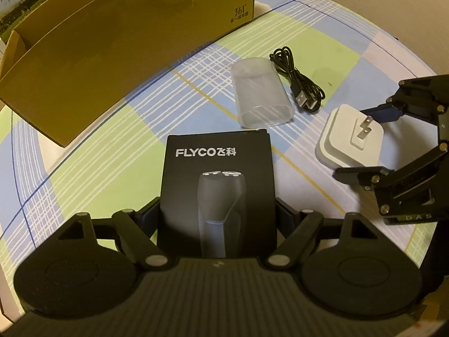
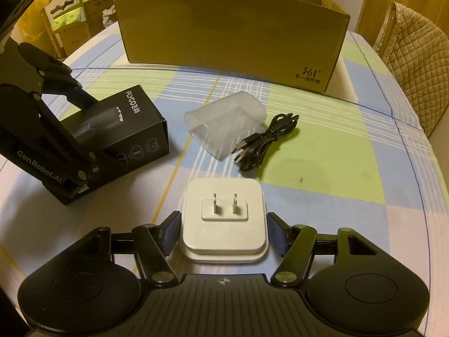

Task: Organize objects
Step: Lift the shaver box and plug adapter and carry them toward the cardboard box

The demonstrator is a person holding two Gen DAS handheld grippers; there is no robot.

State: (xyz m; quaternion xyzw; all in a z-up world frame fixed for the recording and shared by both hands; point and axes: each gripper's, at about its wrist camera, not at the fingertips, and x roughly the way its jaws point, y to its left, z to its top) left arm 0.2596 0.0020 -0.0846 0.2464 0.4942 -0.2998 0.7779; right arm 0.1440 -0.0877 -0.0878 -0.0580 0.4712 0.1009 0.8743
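My left gripper [image 1: 217,213] is shut on a black FLYCO shaver box [image 1: 216,174], seen from the side in the right wrist view [image 2: 132,123]. My right gripper [image 2: 223,224] has its blue pads close on both sides of a white plug adapter [image 2: 223,219] lying prongs-up on the table; contact with the pads cannot be told. The adapter also shows in the left wrist view [image 1: 349,137]. A clear plastic cap [image 2: 224,123] and a coiled black USB cable [image 2: 263,140] lie on the checked tablecloth [image 2: 336,168]. An open cardboard box [image 2: 230,36] stands at the back.
A quilted chair back [image 2: 412,56] stands at the right table edge. Cartons and packages [image 2: 73,16] are stacked beyond the table at the far left. The cardboard box also shows in the left wrist view [image 1: 126,42].
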